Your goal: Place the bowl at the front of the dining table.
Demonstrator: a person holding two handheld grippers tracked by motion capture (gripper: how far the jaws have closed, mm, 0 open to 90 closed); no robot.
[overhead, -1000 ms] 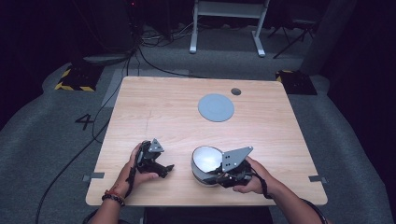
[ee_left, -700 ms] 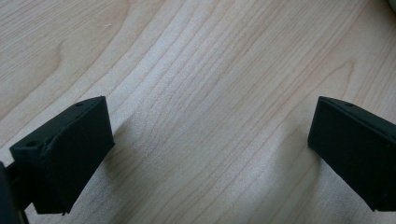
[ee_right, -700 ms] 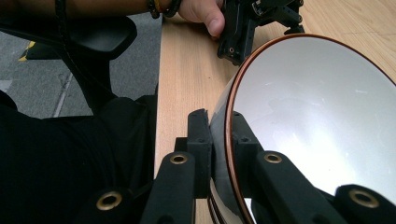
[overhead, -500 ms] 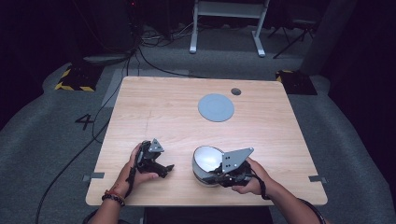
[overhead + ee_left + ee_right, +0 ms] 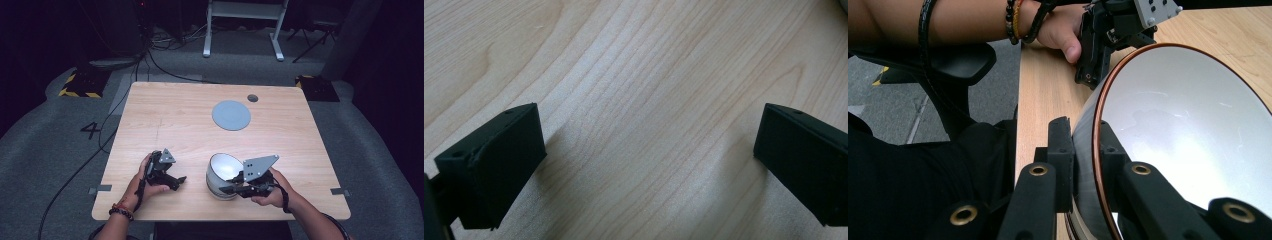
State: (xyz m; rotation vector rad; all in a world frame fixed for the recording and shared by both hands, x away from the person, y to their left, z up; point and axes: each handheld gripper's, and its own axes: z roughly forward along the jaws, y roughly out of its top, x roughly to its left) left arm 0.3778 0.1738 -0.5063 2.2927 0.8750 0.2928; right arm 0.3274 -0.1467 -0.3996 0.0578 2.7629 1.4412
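While I watch from the high view, my right gripper (image 5: 226,189) is clamped on the wall of the white bowl (image 5: 223,170), which sits tipped at the near edge of the wooden table (image 5: 190,120). In the right gripper view one jaw presses the bowl's outside and the other its inside, just under the copper-coloured rim (image 5: 1098,150) (it may be only a painted line). My left gripper (image 5: 179,181) rests on the tabletop well left of the bowl, its jaws wide apart over bare wood. A grey round disc (image 5: 231,115) lies farther back.
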